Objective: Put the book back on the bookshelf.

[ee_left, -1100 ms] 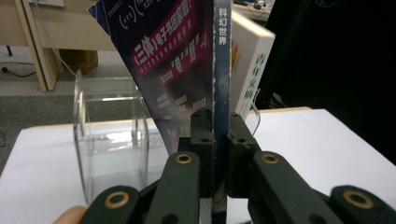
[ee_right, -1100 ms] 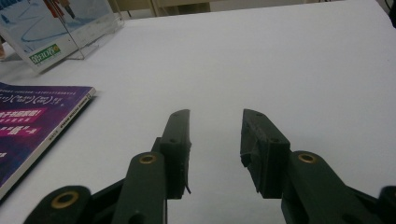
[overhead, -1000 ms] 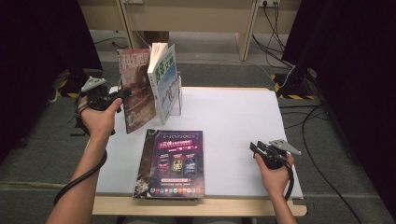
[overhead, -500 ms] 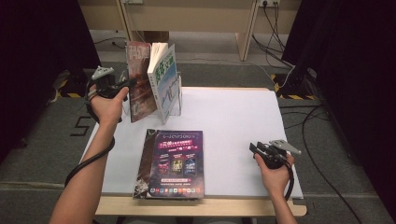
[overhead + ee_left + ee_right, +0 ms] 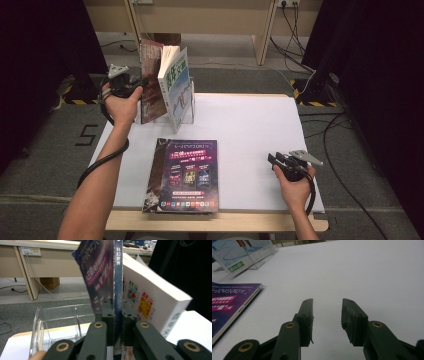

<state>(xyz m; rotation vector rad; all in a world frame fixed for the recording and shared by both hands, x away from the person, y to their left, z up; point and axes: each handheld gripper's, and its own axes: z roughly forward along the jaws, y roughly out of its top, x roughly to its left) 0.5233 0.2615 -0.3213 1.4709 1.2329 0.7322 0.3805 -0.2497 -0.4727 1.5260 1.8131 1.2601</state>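
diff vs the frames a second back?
Left tongs, shut on the thin magazine, carried it up the high view, more upright beside the white book at the clear stand. Right tongs, open, and the flat purple magazine stayed put.

White table (image 5: 250,130); purple magazine (image 5: 185,175), clear rack (image 5: 187,107)

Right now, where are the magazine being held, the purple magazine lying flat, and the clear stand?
held magazine (image 5: 117,277), left gripper view, its dark spine.
purple magazine (image 5: 186,172), high view, cover middle.
clear stand (image 5: 60,315), left gripper view, front wall.
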